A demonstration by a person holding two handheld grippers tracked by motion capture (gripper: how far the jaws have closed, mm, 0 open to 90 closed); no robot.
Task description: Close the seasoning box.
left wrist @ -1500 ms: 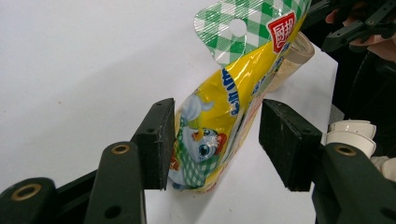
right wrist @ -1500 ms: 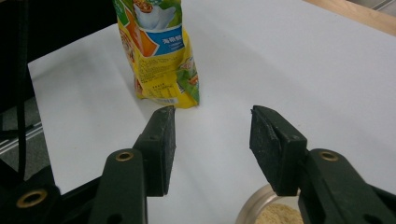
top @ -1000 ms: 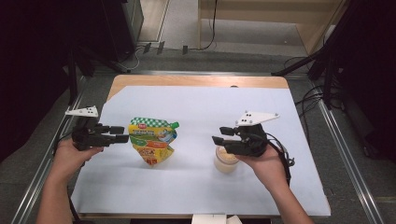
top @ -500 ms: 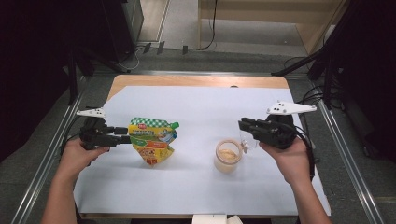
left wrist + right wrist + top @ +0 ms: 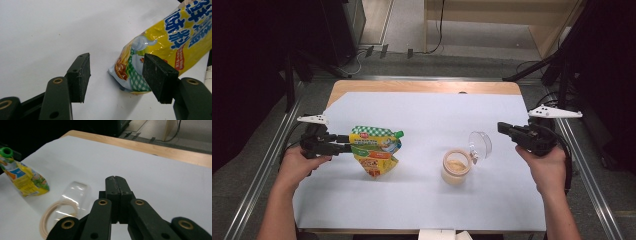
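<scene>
A yellow and green spouted pouch [image 5: 374, 150] stands on the white sheet at the left. My left gripper [image 5: 348, 145] is level at its left side, open. In the left gripper view the pouch [image 5: 160, 45] sits in front of the right jaw, and the left pad [image 5: 80, 75] touches nothing. A small beige jar [image 5: 456, 167] holds powder, its clear hinged lid [image 5: 481, 145] tipped back. My right gripper [image 5: 503, 128] is to the right of the jar and apart from it. Its jaws have just been closing and stand shut [image 5: 116, 180] on nothing.
The white sheet [image 5: 427, 115] covers a wooden table whose far edge [image 5: 422, 86] shows. Metal rails [image 5: 257, 175] run along both sides. Dark stands and cables lie on the floor beyond. In the right gripper view the jar rim [image 5: 47, 220] and pouch [image 5: 25, 181] lie at the left.
My right gripper has moved right, away from the jar, and its jaws have shut. The jar's lid now stands tipped open. My left gripper has edged closer to the pouch.
</scene>
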